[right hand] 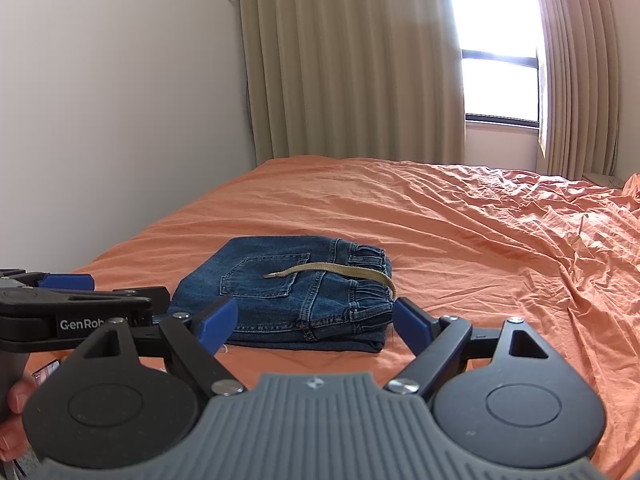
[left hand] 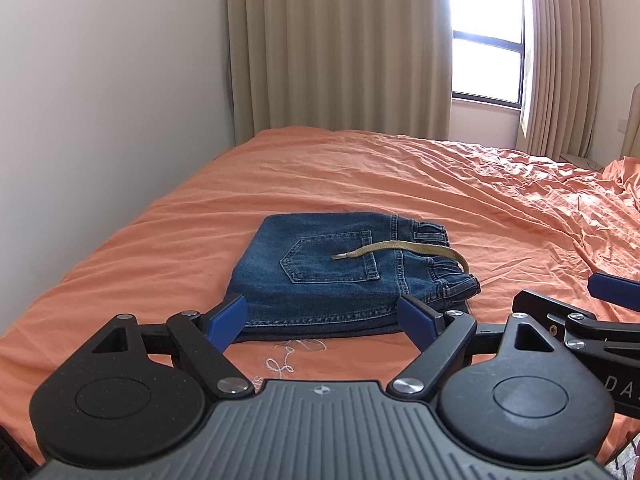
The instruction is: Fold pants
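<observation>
On the orange bedsheet, toward its near left part, lie the jeans, folded into a compact rectangle with a back pocket facing up and the gathered waistband at the right end. A tan drawstring trails from the waistband leftward across the pocket, its metal tip resting on the denim. Nearer than the jeans, the left gripper is raised above the sheet with its jaws spread wide and nothing between them; its blue fingertips frame the near edge of the folded cloth in the left wrist view without visibly touching it. Just to its right, the right gripper is likewise spread wide and empty, and its blue fingertips line up with the near edge of the jeans in its own view. Each gripper shows at the edge of the other's camera, side by side and near each other. Beyond the bed, beige curtains hang beside a bright window, with a pale wall to the left. Some pale embroidery marks the sheet just near the jeans.
</observation>
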Available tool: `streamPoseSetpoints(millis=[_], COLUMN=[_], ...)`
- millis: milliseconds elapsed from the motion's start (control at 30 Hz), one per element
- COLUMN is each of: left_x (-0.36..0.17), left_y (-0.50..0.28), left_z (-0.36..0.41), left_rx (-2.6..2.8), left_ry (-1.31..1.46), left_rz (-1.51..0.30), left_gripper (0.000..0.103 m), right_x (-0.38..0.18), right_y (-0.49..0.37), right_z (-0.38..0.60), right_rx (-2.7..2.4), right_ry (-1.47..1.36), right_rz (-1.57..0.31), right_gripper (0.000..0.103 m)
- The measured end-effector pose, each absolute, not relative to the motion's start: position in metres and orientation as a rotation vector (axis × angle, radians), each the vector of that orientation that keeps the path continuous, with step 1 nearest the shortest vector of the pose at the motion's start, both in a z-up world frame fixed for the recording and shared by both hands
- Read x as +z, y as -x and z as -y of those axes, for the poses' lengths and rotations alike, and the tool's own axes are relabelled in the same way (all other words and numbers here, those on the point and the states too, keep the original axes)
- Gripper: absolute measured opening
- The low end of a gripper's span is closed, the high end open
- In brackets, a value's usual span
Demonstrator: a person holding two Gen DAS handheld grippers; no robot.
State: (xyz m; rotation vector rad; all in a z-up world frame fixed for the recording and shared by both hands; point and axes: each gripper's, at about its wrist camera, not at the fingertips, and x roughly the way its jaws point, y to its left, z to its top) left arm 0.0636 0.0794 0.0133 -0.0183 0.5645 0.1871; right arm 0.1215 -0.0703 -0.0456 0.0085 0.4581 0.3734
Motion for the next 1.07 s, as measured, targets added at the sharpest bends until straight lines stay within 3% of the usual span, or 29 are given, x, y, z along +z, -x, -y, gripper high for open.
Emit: streamPoseSetpoints(millis=[1067], left_x=[0.0193], left_y=[-0.0614], left_z=[-0.0808], left_rx=[0.175], left_ry=[0.0], left_rz=[-0.539], left_gripper=[0.099], right_x=[-0.0437], right_y=[-0.1197], right_z=[0.0673], right_rx=[0.394], right_ry=[0.018], right_rz=[-0.47], right_gripper=[0.081])
